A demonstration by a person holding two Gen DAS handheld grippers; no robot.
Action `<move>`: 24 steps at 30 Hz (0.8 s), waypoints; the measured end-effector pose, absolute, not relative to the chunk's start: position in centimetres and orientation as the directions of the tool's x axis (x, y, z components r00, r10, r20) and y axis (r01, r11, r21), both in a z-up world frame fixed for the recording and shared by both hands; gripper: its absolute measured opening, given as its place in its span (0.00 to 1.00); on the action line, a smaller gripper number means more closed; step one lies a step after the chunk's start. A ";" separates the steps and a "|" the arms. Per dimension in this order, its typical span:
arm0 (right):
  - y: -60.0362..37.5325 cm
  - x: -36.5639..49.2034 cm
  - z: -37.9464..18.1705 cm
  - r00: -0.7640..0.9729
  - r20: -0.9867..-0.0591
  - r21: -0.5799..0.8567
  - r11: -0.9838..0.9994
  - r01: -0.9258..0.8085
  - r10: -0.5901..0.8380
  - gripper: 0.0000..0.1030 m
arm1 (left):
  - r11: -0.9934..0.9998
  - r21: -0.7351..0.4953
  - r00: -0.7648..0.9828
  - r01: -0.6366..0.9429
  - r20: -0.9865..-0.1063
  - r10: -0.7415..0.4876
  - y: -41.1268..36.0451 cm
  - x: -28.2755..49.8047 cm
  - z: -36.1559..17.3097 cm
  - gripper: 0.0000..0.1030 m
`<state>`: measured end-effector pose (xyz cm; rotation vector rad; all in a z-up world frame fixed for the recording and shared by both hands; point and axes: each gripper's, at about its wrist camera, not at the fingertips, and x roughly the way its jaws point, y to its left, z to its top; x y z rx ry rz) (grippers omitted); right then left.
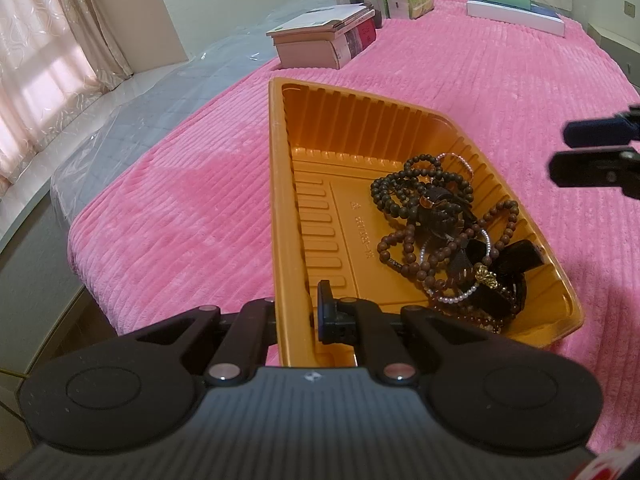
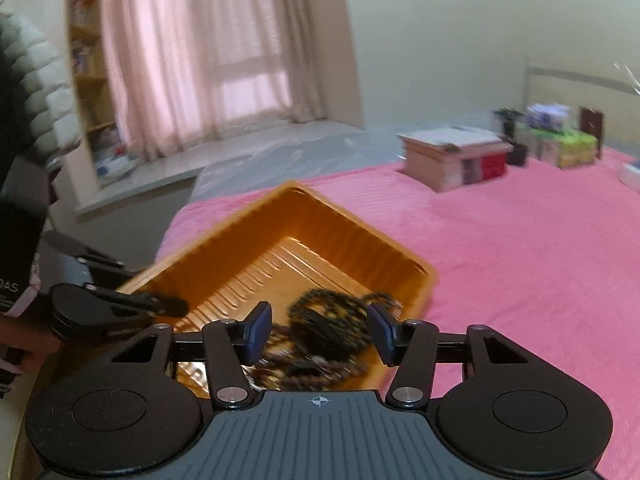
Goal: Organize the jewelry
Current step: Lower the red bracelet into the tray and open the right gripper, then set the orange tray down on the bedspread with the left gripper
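Hidden, cut off and blurred parts

In the right wrist view the bead jewelry (image 2: 328, 320) is blurred and partly hidden behind the right gripper (image 2: 319, 332); single pieces cannot be told apart. In the left wrist view the picture edge cuts that gripper off, and the tray's (image 1: 280, 200) near corner is covered by the left gripper (image 1: 298, 316).

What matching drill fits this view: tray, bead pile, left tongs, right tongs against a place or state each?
Column one:
1. orange tray
2. bead jewelry pile
3. left tongs
4. right tongs

Column two:
A. open, pads apart above the beads
B. clamped on the tray's wall
C. sitting on the pink blanket
D. heaped in one end of the tray

Pairs: 1-C, 2-D, 3-B, 4-A
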<state>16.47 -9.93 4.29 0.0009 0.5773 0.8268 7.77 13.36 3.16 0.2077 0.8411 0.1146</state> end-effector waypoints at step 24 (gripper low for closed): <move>-16.5 14.6 2.1 0.561 -0.589 0.301 0.802 -0.515 0.581 0.52 | 0.979 0.204 0.664 -0.012 -0.730 0.161 14.0 7.6 2.8 0.05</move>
